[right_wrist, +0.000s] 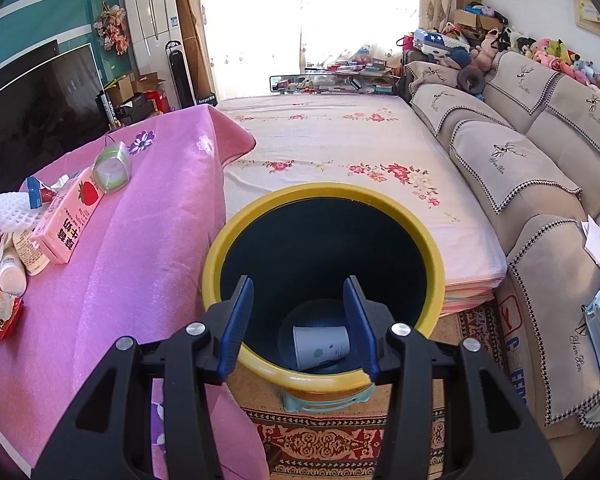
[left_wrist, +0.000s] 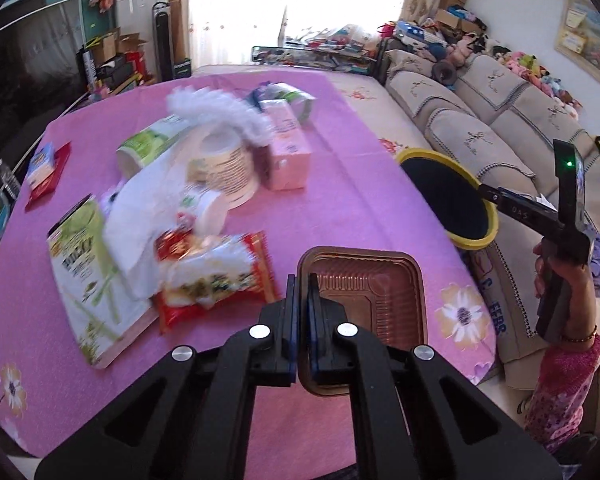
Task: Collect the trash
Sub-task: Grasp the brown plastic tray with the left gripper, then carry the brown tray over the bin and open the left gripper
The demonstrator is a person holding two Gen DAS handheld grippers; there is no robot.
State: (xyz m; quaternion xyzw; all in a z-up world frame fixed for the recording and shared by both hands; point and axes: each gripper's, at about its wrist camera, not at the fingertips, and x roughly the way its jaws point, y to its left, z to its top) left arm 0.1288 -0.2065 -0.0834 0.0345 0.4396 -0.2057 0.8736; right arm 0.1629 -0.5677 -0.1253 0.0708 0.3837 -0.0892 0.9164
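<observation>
Left wrist view shows my left gripper (left_wrist: pixel 302 284) low in the frame, its jaws pressed onto the near-left rim of a brown plastic tray (left_wrist: pixel 374 292), which sits on or just over the pink tablecloth (left_wrist: pixel 340 184); I cannot tell whether it has left the cloth. More trash lies in the left half of that frame: a red snack packet (left_wrist: pixel 216 276), a green-and-white box (left_wrist: pixel 84 276), a paper tub (left_wrist: pixel 224 172) and a pink strawberry-milk carton (left_wrist: pixel 286 148). The yellow-rimmed bin (left_wrist: pixel 448 196) stands at mid right, off the table edge.

Over on the right wrist view, my right gripper (right_wrist: pixel 298 320) hangs with jaws spread wide and nothing between them, directly above the bin (right_wrist: pixel 436 256), with a white paper cup (right_wrist: pixel 320 346) lying on its dark bottom.

I judge the step in hand to be carrying the tray to the bin. Next I would lift it clear of the cloth, swing it right over the rim, and let go once my right gripper is out of the way. The thin rim may slip in the pinch.
</observation>
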